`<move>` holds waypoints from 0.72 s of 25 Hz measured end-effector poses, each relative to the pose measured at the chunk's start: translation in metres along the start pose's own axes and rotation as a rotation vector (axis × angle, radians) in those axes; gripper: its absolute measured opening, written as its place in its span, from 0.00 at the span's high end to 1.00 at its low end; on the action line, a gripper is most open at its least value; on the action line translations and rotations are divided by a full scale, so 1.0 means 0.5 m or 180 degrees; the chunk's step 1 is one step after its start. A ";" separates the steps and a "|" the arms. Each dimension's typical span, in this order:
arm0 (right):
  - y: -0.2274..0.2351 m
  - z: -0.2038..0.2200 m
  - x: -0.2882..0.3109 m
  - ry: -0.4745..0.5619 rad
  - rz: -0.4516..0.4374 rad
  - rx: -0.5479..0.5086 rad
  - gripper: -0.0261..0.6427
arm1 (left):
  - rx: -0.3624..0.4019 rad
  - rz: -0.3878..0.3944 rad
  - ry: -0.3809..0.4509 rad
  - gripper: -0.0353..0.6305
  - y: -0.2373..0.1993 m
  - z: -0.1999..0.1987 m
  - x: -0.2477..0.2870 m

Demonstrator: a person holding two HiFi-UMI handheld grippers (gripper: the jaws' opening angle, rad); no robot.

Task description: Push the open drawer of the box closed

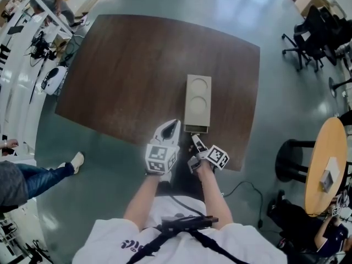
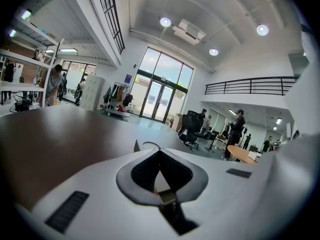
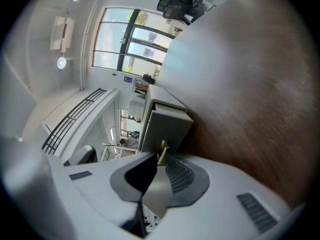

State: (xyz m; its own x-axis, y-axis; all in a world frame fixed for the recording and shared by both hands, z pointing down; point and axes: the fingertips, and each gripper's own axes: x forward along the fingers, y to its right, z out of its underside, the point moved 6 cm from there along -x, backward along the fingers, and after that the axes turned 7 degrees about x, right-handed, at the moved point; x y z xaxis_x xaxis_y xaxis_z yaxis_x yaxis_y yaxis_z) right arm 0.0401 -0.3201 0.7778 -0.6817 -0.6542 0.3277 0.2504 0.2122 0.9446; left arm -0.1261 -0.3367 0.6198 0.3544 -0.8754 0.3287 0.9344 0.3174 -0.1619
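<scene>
A beige box (image 1: 198, 95) lies on the brown table (image 1: 126, 70) near its front edge, and its drawer (image 1: 196, 128) sticks out a little toward me. My right gripper (image 1: 194, 141) points at the drawer front, very close to it; whether they touch I cannot tell. In the right gripper view the drawer front (image 3: 167, 126) stands just beyond the right gripper (image 3: 161, 146), whose jaws meet at the tips with nothing between them. The left gripper (image 1: 171, 126) rests at the table edge left of the drawer. In its own view the left gripper (image 2: 159, 150) is shut and empty.
The table's front edge runs just under both grippers. Right of it stand a black stool (image 1: 294, 158) and a round wooden table (image 1: 325, 164), with office chairs (image 1: 311, 34) further back. A person's leg (image 1: 44, 175) shows at the left.
</scene>
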 end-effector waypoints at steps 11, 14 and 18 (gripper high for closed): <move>-0.013 -0.032 0.043 0.0004 0.0136 0.0092 0.87 | -0.0030 -0.0067 -0.0025 0.93 -0.014 0.000 0.008; -0.015 -0.036 0.044 0.0018 0.0184 0.0207 0.87 | -0.0014 -0.0065 -0.0021 0.93 -0.011 0.000 0.004; -0.008 -0.039 0.062 0.0050 -0.0050 0.0092 0.87 | 0.0014 -0.0072 -0.0014 0.93 -0.018 -0.003 -0.008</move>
State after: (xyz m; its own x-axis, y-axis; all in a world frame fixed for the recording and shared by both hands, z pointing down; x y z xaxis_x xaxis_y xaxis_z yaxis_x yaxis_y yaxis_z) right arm 0.0312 -0.3554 0.7838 -0.6744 -0.6688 0.3128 0.2198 0.2225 0.9498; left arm -0.1359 -0.3366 0.6184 0.3332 -0.8807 0.3365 0.9423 0.2991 -0.1503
